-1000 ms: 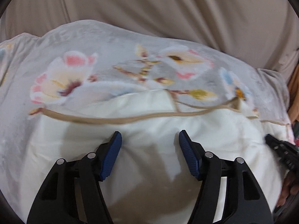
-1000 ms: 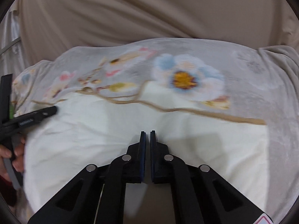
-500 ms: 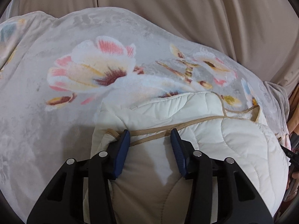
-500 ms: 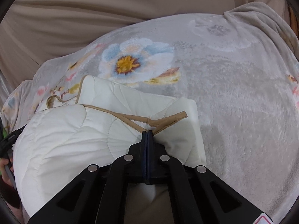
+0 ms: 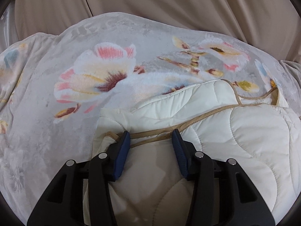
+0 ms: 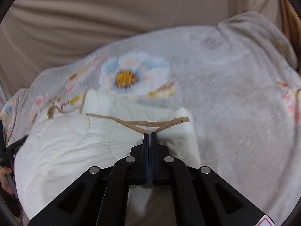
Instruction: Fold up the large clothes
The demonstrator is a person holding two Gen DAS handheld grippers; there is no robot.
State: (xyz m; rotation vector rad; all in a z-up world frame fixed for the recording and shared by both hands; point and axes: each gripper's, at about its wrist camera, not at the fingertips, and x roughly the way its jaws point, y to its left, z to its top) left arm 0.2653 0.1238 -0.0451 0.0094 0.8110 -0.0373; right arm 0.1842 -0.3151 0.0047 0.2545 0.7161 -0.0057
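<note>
A cream quilted garment with tan edge trim lies folded on a grey floral blanket. My left gripper is open, its blue pads either side of the trimmed edge near the garment's left corner. In the right wrist view the same garment lies left of centre, and my right gripper is shut on its tan trim at the right corner. The view is slightly blurred.
The floral blanket covers the whole surface, with bare blanket to the left in the left wrist view and to the right in the right wrist view. Beige curtain hangs behind. A hand shows at the far left edge.
The garment's upper layer has been brought over onto itself, so the flat cream panel now shows as a folded quilted stack. Both grippers have moved apart toward its outer corners. The left jaws have narrowed.
</note>
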